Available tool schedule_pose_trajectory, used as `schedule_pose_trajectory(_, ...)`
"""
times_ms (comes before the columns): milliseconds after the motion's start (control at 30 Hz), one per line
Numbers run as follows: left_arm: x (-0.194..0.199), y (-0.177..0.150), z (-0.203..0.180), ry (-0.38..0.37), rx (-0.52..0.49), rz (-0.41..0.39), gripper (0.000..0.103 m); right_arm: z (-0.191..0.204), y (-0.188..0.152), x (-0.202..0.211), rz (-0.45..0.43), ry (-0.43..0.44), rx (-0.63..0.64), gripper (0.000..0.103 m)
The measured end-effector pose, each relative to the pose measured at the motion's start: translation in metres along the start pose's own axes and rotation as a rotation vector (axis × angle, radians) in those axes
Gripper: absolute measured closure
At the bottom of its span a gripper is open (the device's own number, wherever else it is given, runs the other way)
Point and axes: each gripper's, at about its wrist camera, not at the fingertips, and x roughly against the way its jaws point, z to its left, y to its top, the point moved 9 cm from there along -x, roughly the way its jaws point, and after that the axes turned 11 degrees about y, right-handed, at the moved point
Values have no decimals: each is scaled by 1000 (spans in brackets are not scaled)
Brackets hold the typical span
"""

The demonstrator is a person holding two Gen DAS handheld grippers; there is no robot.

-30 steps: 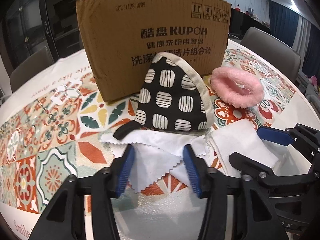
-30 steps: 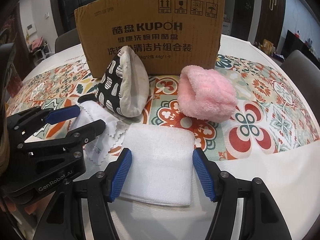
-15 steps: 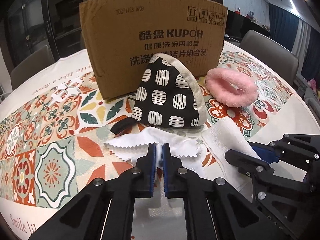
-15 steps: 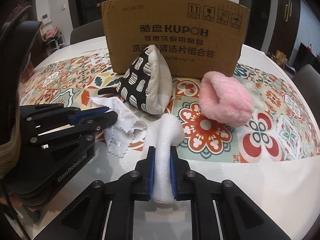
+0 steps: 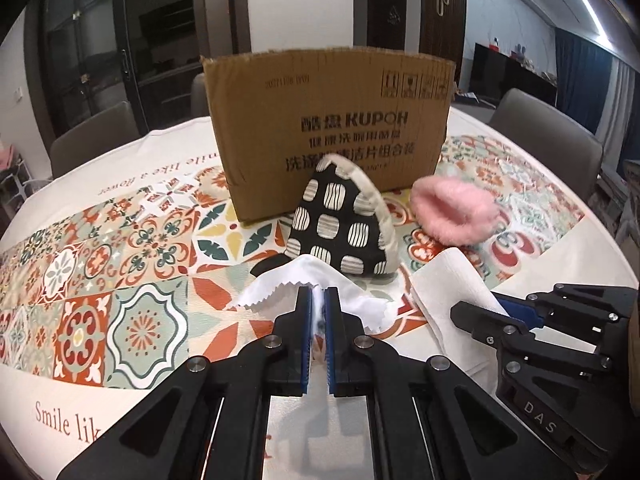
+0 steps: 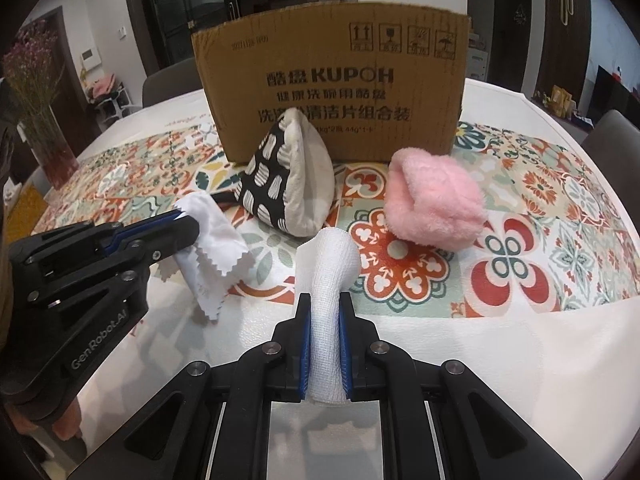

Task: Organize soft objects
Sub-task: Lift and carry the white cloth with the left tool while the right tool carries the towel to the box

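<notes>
Now both grippers have clamped shut: the left gripper (image 5: 318, 312) pinches the zigzag-edged white cloth (image 6: 212, 236), lifting it off the worktop (image 6: 520, 360), and the right gripper (image 6: 325, 332) squeezes the folded gauze towel (image 6: 326, 276). Both hang before the cardboard box (image 6: 332, 80), likely headed inside.

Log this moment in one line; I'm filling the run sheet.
left gripper: shut on zigzag-edged cloth | right gripper: shut on white gauze towel | cardboard box: behind
</notes>
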Motion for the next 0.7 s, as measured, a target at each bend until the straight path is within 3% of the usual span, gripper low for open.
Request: schedule_pose_trajectory(700,76,29,2,37,97,-102,95,10,35,78,-183,41,28,90)
